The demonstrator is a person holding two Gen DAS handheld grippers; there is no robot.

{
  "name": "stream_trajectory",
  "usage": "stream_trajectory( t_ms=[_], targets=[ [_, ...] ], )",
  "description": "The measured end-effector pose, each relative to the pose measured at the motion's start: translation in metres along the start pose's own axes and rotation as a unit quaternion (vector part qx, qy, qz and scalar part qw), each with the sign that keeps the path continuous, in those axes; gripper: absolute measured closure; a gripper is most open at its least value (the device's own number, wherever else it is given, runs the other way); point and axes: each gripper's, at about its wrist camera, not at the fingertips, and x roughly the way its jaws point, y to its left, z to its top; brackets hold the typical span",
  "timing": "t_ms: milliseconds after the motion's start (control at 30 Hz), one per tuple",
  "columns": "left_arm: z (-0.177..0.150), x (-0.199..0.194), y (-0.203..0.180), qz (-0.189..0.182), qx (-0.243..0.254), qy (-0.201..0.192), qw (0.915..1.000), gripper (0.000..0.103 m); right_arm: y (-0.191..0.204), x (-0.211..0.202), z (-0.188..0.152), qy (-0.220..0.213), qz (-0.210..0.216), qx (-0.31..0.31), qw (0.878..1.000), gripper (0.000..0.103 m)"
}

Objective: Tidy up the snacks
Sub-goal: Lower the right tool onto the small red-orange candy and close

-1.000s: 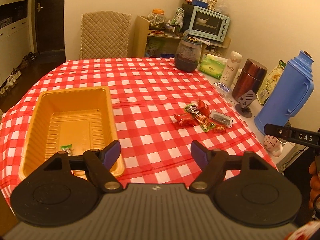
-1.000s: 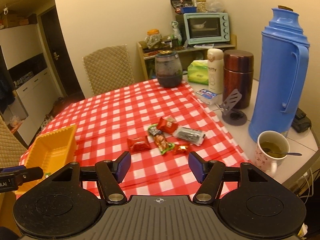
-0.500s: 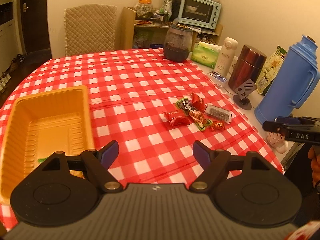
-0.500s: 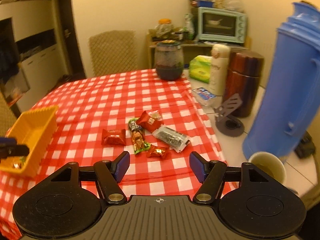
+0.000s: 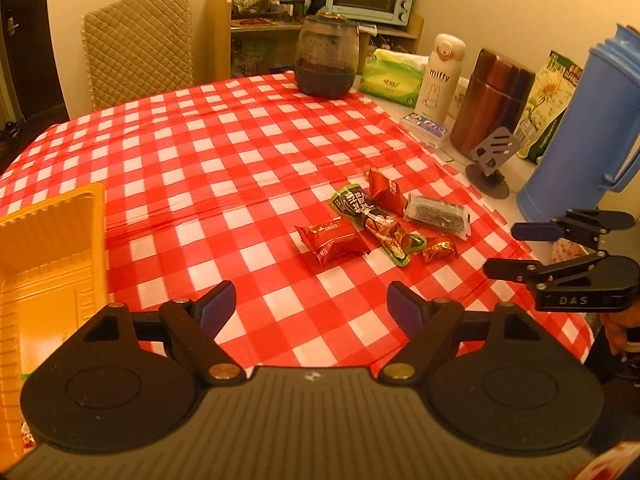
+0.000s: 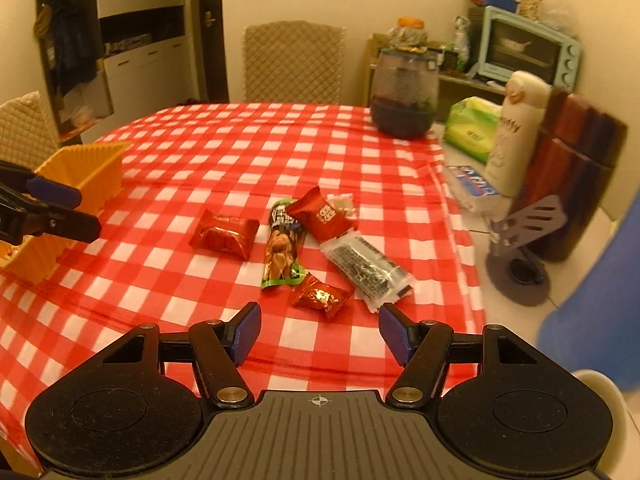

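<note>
Two grippers, left gripper (image 5: 310, 306) and right gripper (image 6: 319, 332), angled down toward the snacks (image 6: 304, 248), fingers apart, empty.

Table under a red-and-white checked tablecloth (image 5: 248, 152), yellow tray (image 5: 48, 248) at its left edge, cluster of wrapped snacks (image 6: 304, 248) near the right side, dark glass jar (image 5: 326, 60) at the far edge, flasks and blue thermos (image 5: 580, 140) on the bare strip beside the cloth

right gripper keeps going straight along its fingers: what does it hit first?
Likely the small red-gold candy, just ahead of the open right gripper and nearest of the snacks; depth is uncertain, so possibly bare tablecloth first.
</note>
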Motion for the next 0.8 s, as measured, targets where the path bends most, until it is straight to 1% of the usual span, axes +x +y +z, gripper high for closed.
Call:
stream_trajectory(
  t_ms=[100,300,433,533,600,700,733,800],
  targets=[
    [0.001,0.014,-0.001,-0.001,0.006,0.008,0.9999,0.021,-0.007,0.020,-0.002,0.002,0.011,-0.005,1.000,0.037],
    [0.004,0.036,0.000,0.000,0.009,0.016,0.9998,0.021,-0.014,0.052,-0.003,0.005,0.016,-0.014,1.000,0.038],
    [0.006,0.047,0.000,-0.003,0.006,0.019,0.9998,0.021,-0.017,0.068,-0.004,0.009,0.017,-0.009,1.000,0.049],
    [0.007,0.055,-0.002,-0.005,0.007,0.023,0.9997,0.021,-0.017,0.078,-0.005,0.014,0.018,-0.014,1.000,0.052],
    [0.007,0.058,-0.003,-0.007,0.009,0.024,0.9996,0.021,-0.017,0.080,-0.005,0.007,0.018,-0.017,1.000,0.054],
    [0.008,0.063,-0.005,-0.008,0.009,0.026,0.9996,0.021,-0.015,0.079,-0.005,0.002,0.014,-0.015,1.000,0.073],
    [0.008,0.064,-0.005,-0.008,0.008,0.026,0.9996,0.021,-0.014,0.079,-0.005,0.003,0.011,-0.017,1.000,0.075],
    [0.008,0.064,-0.005,-0.008,0.009,0.026,0.9996,0.021,-0.010,0.077,-0.006,0.003,0.005,-0.021,1.000,0.077]
  ],
)
